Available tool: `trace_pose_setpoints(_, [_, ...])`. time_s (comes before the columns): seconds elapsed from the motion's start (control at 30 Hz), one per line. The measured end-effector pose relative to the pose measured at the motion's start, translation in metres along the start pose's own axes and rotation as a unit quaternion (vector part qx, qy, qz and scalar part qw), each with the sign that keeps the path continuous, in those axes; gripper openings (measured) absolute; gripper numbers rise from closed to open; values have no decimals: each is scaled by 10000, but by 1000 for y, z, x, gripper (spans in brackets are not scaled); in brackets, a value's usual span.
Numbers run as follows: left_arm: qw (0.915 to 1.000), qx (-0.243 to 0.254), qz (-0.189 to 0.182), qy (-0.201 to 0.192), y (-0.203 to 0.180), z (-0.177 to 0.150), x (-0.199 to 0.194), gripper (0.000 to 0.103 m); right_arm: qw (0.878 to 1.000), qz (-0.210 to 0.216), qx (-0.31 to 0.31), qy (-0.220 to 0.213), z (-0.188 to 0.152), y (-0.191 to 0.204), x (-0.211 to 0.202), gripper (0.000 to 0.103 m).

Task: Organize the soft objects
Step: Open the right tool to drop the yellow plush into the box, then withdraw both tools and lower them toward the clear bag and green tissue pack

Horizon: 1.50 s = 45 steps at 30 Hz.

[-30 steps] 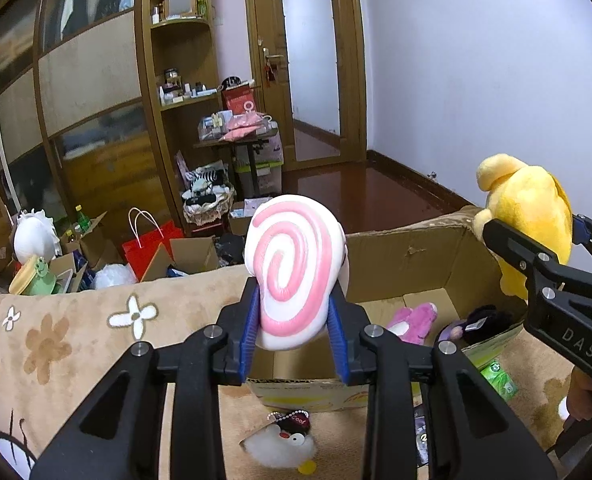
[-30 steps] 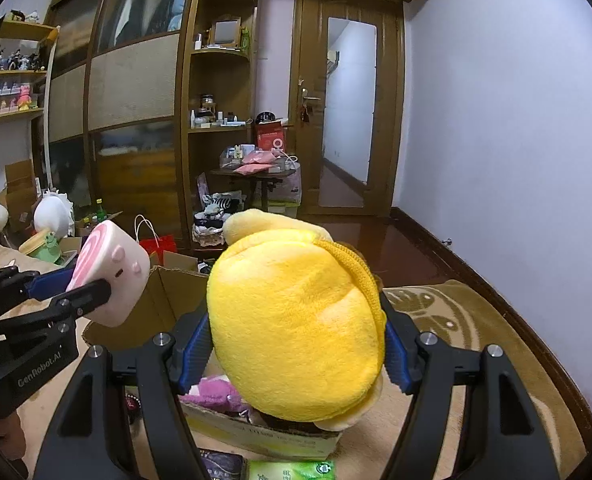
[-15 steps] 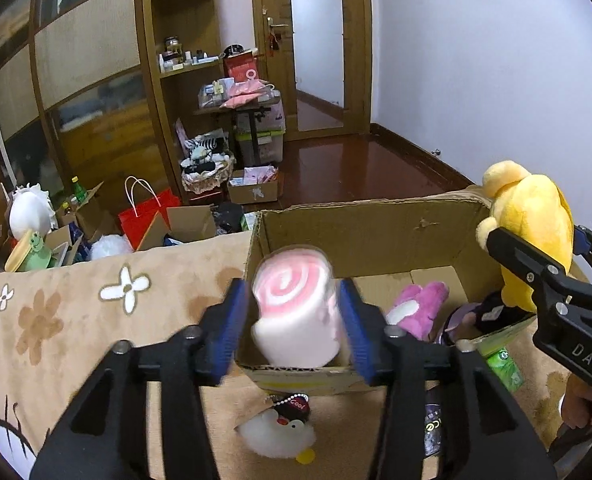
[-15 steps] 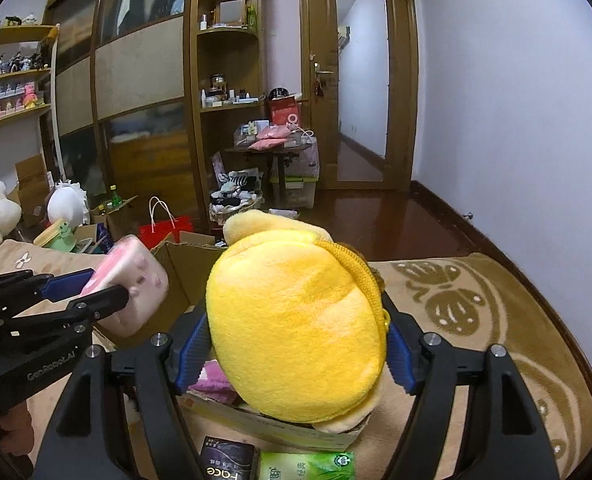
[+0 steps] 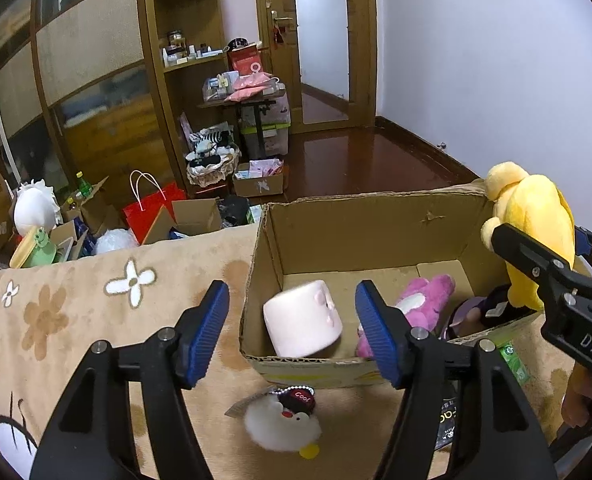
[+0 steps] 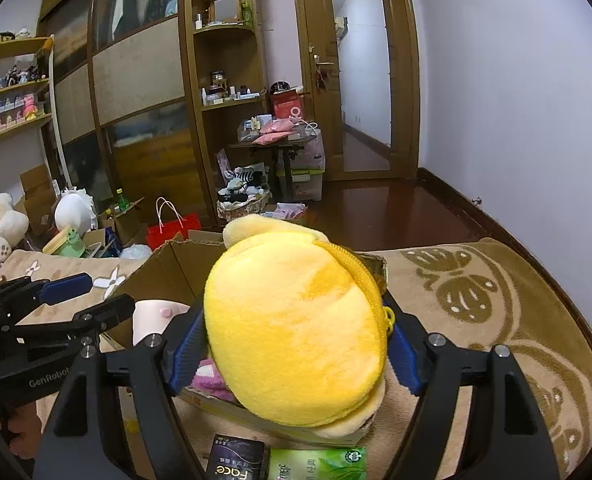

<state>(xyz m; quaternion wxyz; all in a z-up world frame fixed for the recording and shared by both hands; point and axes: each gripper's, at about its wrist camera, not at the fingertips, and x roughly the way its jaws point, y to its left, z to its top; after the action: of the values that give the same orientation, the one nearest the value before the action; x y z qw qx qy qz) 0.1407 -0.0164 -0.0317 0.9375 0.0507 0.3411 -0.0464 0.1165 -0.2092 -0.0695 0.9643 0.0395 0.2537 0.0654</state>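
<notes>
A pink swirl-roll plush (image 5: 302,322) lies inside the open cardboard box (image 5: 360,224), at its near left corner. My left gripper (image 5: 291,296) hovers just above it, jaws opening, the blue pads clear of the roll on both sides. In the right wrist view my right gripper (image 6: 292,332) holds a big yellow plush toy (image 6: 296,336) over the box's right end; its jaws are opening while the pads still touch the plush. From the left wrist view the yellow plush (image 5: 536,220) hangs at the box's right wall.
A purple plush (image 5: 420,304) and a dark plush (image 5: 484,308) lie in the box. A white chick plush (image 5: 282,424) sits on the flowered blanket (image 5: 96,304) before it. A green tissue pack (image 6: 316,464) and a dark packet (image 6: 234,462) lie near the front.
My left gripper tilted down over the box and let go of the pink roll, which dropped inside. The right gripper sank slightly with the yellow plush and its jaws widened a little.
</notes>
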Motion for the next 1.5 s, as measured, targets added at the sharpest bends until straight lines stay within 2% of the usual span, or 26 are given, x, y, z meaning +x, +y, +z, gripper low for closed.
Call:
trace_pose_setpoints(0.23, [9999,-74,55,56,5,0,-1,67,9998,114,132,18,8,-1,12,81])
trace_pose_setpoints(0.3, [9999,-77,89,82,5,0,0,72,9998,145,108,84,8,1,15,82])
trace_pose_setpoints(0.37, [9998,-96,106,113,6,0,0,77,9995,216,170,181,5,1,18,95])
trace_pose_setpoints(0.5, [9997,-110,180,113,8,-2,-1,86,9991,219,236,262,3,-1,20,99])
trace_pose_setpoints(0.57, [9997,-81,217,115,8,-3,-2,87,9990,225,290,268,3,-3,19,103])
trace_pose_setpoints(0.87, [9993,-139,222,256,13,-9,-10,91,9992,119,347,166,5,-3,-2,103])
trace_pose_setpoints(1.27, [9988,-336,124,326,17,-26,-54,94,9993,18,357,124,0,-1,-47,103])
trace_pose_setpoints(1.5, [9983,-292,-80,495,9,-35,-79,94,9995,3,283,98,-4,4,-74,103])
